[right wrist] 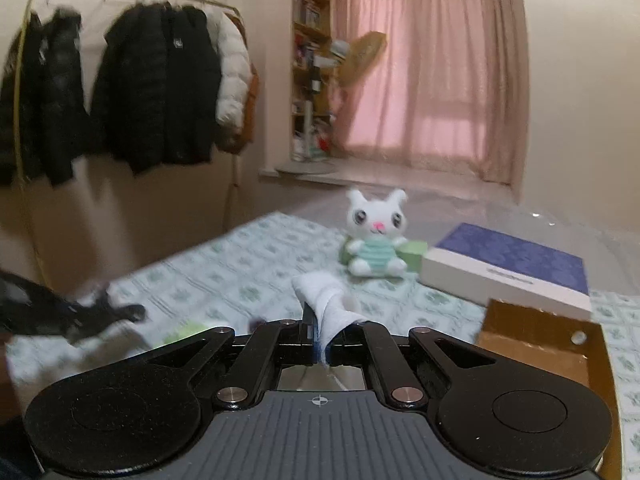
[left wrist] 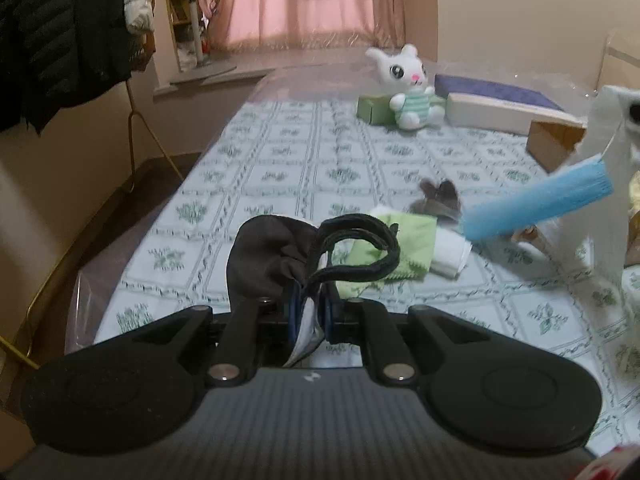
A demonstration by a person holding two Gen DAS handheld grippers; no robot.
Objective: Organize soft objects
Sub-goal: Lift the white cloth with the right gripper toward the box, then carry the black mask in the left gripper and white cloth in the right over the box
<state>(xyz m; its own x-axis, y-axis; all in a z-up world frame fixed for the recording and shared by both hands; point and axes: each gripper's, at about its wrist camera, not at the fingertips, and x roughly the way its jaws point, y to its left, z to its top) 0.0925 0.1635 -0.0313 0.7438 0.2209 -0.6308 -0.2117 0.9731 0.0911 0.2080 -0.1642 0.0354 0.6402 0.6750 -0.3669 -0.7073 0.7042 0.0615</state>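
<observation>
Between the closed jaws of our left gripper (left wrist: 310,312), at the bottom centre of its view, we hold a black pouch (left wrist: 268,256) together with its black strap (left wrist: 356,248), and a scrap of white is pinched in with them. Our right gripper (right wrist: 320,340) is likewise clamped, on a white cloth (right wrist: 328,300) that stands up from the jaws at the centre of its own view.

So we judge two soft things picked up and none yet put away. Still lying on the patterned tablecloth (left wrist: 280,148), mid-frame in the left view, are a green cloth (left wrist: 396,248), a folded white cloth (left wrist: 450,254) just beside it, and a small dark item (left wrist: 440,196) behind them, too blurred to name. A plush rabbit (left wrist: 412,88) sits upright at the upper centre, leaning on a green box (left wrist: 372,110). At the right edge of the right view, a cardboard box (right wrist: 540,344) stands open; it looks a likely place for the lot, though we cannot tell that for certain.
</observation>
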